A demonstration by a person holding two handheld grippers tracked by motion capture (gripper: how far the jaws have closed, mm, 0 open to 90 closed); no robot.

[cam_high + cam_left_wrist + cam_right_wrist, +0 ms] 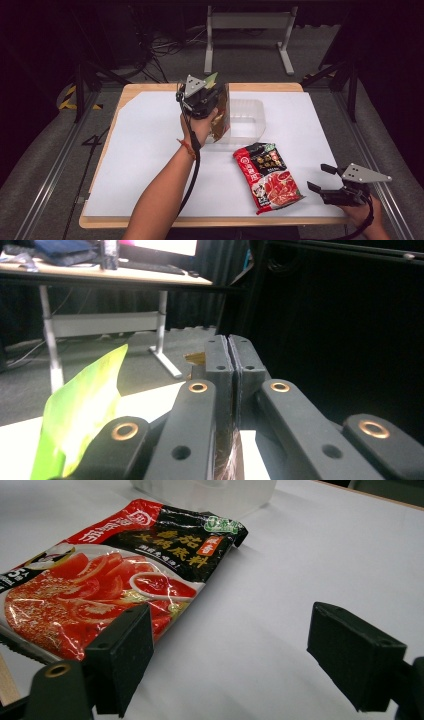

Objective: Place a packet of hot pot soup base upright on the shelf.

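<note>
Left tongs point(216, 95) clamped on a brown-and-green foil pouch point(220, 112), held up over the clear plastic tub point(250, 117) | right tongs point(325, 179) wide open, hovering beside red-black soup-base packet point(267, 175) lying flat on white bench point(145, 150)
</note>
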